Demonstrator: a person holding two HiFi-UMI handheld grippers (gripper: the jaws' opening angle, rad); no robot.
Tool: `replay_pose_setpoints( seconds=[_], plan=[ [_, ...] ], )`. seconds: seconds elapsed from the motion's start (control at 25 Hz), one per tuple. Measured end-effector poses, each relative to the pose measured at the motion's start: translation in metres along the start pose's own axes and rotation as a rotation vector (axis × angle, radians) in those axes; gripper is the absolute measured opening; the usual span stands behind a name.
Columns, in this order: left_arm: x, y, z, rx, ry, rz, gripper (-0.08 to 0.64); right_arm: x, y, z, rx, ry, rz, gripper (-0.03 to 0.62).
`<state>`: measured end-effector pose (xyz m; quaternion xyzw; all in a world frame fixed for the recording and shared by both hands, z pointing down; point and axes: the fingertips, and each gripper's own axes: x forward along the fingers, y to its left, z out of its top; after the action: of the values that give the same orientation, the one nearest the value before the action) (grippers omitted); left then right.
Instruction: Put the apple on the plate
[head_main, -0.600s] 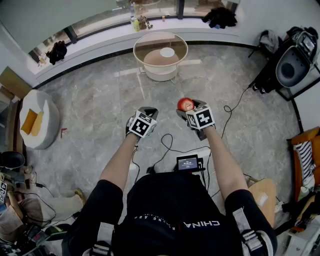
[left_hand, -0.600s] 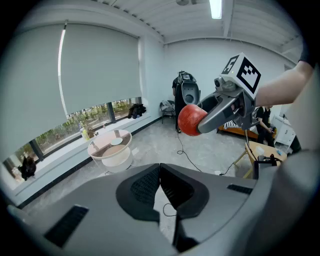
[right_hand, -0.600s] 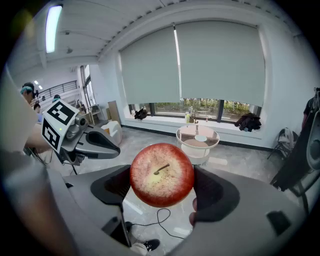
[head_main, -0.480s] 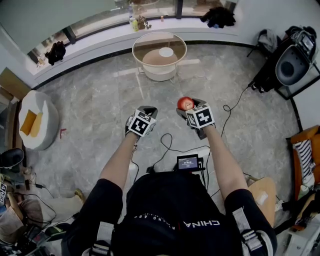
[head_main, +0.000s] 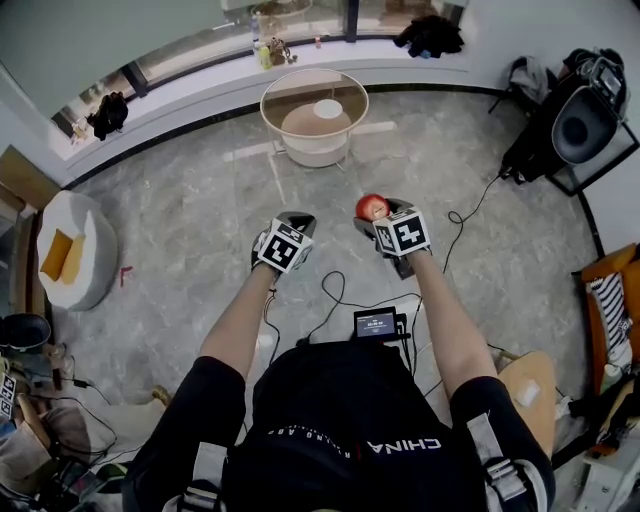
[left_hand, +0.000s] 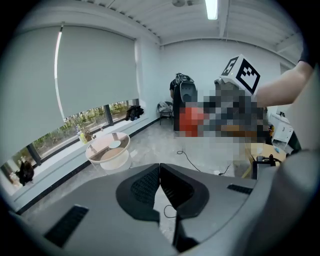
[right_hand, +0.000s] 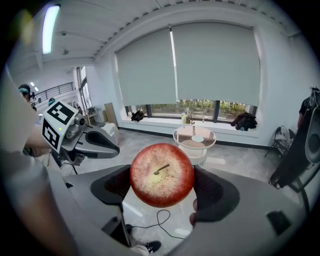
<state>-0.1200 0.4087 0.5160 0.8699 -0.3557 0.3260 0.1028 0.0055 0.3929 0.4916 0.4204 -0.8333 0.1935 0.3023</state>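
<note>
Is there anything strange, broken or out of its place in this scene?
Nothing looks damaged or spilled. The apple is whole and held in the right gripper. The only untidy thing is a loose black cable looped on the floor just ahead of the person; it may be a trip risk.

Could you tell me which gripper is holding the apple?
The right gripper: its jaws clamp the apple, while the left gripper is shut on nothing.

We wear a black short-sleeved shirt (head_main: 340, 400) with white lettering. Our grey left gripper (head_main: 297, 218) and right gripper (head_main: 373, 214) have dark ribbed fingers (left_hand: 141, 187) and black-and-white marker cubes (head_main: 283, 248).
</note>
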Motion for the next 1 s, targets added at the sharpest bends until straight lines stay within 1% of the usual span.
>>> replay_pose_setpoints(
  seconds=[0.08, 0.24, 0.44, 0.56, 0.68, 0.8, 1.0],
  plan=[
    [0.001, 0.0, 0.0, 0.006, -0.014, -0.001, 0.017, 0.0, 0.002, 0.001, -0.003, -0.006, 0.003, 0.413],
    [0.005, 0.001, -0.002, -0.003, 0.006, 0.011, 0.017, -0.002, -0.001, -0.003, -0.001, -0.009, 0.011, 0.413],
    [0.02, 0.003, 0.008, -0.08, 0.003, 0.056, 0.017, -0.013, -0.029, -0.018, 0.003, -0.002, 0.034, 0.413],
    [0.03, -0.004, 0.013, -0.105, 0.012, 0.079, 0.017, -0.018, -0.047, -0.03, -0.002, 0.007, 0.055, 0.413],
    [0.041, -0.014, 0.027, -0.13, 0.002, 0.093, 0.017, -0.021, -0.066, -0.037, 0.003, 0.007, 0.071, 0.413],
    [0.05, -0.023, 0.03, -0.121, 0.016, 0.095, 0.017, -0.021, -0.075, -0.043, 0.005, 0.009, 0.082, 0.413],
    [0.059, -0.007, 0.042, -0.116, 0.012, 0.104, 0.017, -0.005, -0.086, -0.025, 0.02, -0.008, 0.094, 0.413]
  ],
)
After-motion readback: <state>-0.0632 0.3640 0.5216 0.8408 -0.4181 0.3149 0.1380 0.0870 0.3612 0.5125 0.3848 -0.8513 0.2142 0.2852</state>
